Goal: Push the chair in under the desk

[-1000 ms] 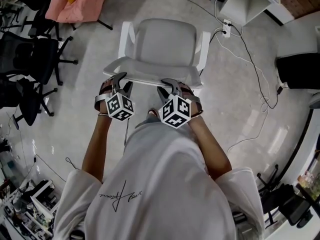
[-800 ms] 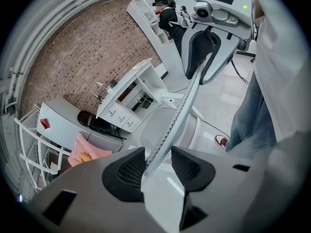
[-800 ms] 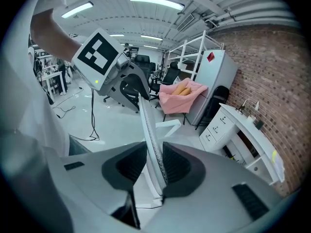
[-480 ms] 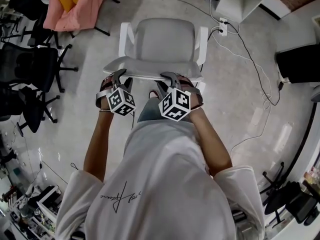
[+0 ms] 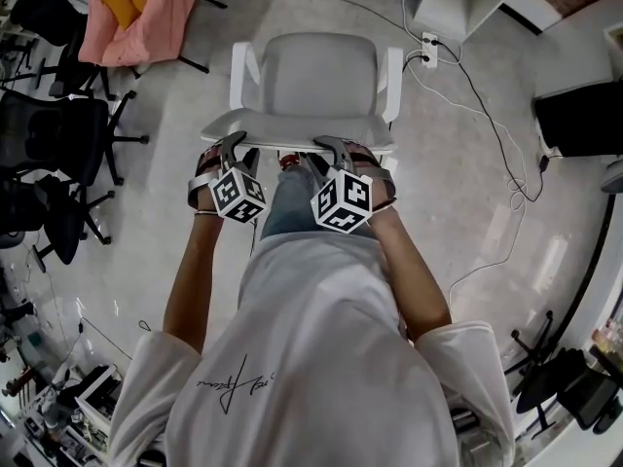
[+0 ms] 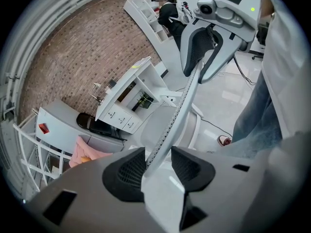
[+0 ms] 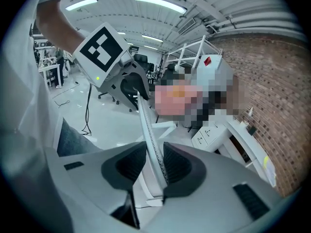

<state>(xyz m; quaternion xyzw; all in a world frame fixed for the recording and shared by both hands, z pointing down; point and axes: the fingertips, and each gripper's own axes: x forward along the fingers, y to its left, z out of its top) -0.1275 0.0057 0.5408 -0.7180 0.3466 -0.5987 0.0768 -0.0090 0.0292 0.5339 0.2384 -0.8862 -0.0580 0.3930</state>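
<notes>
While person stands behind white chair (image 5: 321, 76) at 12 o'clock, both grippers straddle backrest top edge (image 5: 292, 127), placed for pushing. Left gripper (image 5: 234, 149): jaws apart, loose around edge, not clenched. Right gripper (image 5: 329, 150): likewise loose, jaws just opened slightly further. Chair stands on bare floor, white desk (image 5: 458, 8) at 1 o'clock, well apart.

Desk (image 5: 458, 3) cropped by top edge
</notes>
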